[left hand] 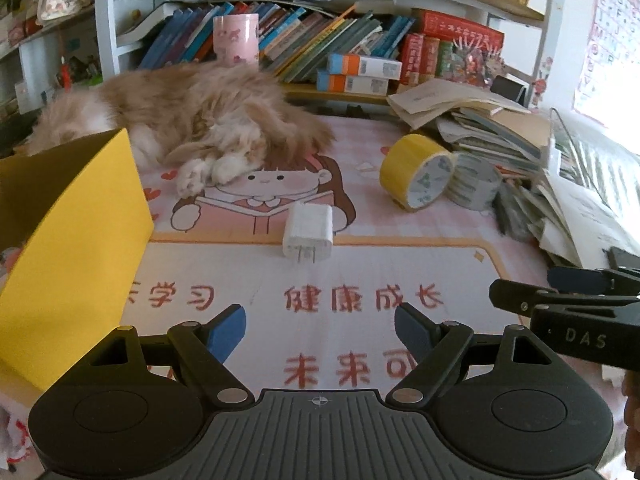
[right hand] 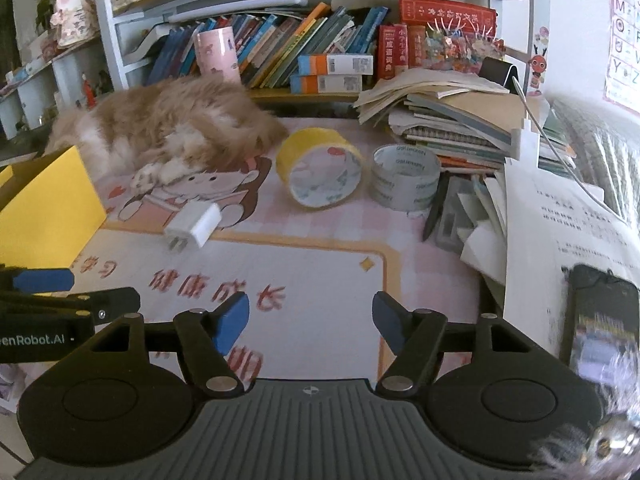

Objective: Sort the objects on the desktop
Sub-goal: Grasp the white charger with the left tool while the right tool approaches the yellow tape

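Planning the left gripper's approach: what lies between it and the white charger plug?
Nothing: in the left wrist view only bare printed desk mat lies between the open left gripper and the white charger plug.

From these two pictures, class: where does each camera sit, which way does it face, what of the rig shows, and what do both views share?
Left wrist: on the left claw, facing down the desk to the white charger and cat; the right claw enters at right.
Right wrist: on the right claw, facing the yellow tape roll and clear tape roll; the left claw enters at left.
Shared: charger, cat, both rolls, yellow box, bookshelf.
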A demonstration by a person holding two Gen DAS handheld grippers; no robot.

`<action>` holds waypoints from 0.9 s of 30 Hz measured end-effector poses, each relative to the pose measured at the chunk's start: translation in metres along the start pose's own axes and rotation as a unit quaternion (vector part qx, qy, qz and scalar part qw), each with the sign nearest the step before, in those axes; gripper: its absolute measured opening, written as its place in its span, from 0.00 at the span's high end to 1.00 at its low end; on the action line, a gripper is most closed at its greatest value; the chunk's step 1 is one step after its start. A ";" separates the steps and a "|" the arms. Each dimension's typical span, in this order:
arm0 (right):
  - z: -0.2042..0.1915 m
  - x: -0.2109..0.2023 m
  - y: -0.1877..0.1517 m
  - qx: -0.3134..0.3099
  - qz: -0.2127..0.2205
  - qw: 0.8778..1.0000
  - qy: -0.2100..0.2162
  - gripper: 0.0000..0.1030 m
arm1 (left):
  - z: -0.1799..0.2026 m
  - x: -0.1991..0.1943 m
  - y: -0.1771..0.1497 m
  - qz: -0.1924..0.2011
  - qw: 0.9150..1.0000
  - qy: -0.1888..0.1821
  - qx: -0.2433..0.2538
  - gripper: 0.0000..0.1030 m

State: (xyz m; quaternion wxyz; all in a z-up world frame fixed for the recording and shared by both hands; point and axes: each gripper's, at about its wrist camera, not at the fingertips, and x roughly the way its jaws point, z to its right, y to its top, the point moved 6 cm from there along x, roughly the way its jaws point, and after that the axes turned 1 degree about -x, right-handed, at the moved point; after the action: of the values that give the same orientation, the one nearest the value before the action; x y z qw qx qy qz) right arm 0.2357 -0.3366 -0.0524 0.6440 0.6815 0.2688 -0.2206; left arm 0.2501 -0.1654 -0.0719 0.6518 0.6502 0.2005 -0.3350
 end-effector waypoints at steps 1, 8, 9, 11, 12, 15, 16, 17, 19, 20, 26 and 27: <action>0.003 0.004 0.003 0.001 0.000 1.000 -0.001 0.32 | 0.000 0.004 0.002 0.000 1.000 0.001 -0.002 0.18; 0.016 0.028 0.026 0.008 0.003 1.000 0.000 0.28 | -0.001 0.030 0.015 -0.002 1.000 0.013 -0.002 0.18; 0.017 0.031 0.029 0.009 0.003 1.000 0.001 0.27 | -0.001 0.034 0.017 -0.002 1.000 0.014 -0.003 0.19; 0.019 0.038 0.034 0.009 0.002 1.000 0.001 0.25 | -0.002 0.042 0.021 -0.003 1.000 0.015 -0.003 0.19; 0.019 0.041 0.037 0.008 0.002 1.000 0.001 0.24 | -0.003 0.048 0.023 -0.004 1.000 0.017 -0.002 0.19; 0.018 0.053 0.044 0.001 0.000 1.000 0.003 0.19 | -0.004 0.061 0.029 -0.007 1.000 0.018 -0.001 0.19; 0.018 0.057 0.046 -0.002 -0.002 1.000 0.005 0.17 | -0.004 0.065 0.031 -0.007 1.000 0.018 -0.001 0.19; 0.017 0.061 0.048 -0.006 -0.003 1.000 0.006 0.16 | -0.004 0.070 0.033 -0.008 1.000 0.018 0.000 0.19; 0.016 0.069 0.053 -0.013 -0.005 1.000 0.008 0.12 | -0.005 0.080 0.037 -0.012 1.000 0.018 0.000 0.19; 0.016 0.073 0.055 -0.016 -0.004 1.000 0.010 0.11 | -0.005 0.085 0.038 -0.015 1.000 0.020 0.000 0.19; 0.012 0.092 0.067 -0.040 0.007 0.999 0.018 0.07 | -0.006 0.110 0.043 -0.029 0.999 0.020 -0.003 0.20; 0.012 0.096 0.069 -0.042 0.008 0.999 0.019 0.06 | -0.005 0.113 0.044 -0.030 0.999 0.021 -0.003 0.20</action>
State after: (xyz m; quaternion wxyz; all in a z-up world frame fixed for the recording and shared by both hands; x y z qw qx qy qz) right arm 0.3540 -0.3425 -0.0630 0.6690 0.6597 0.2842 -0.1910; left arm 0.3601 -0.1832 -0.1199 0.6388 0.6489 0.2348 -0.3403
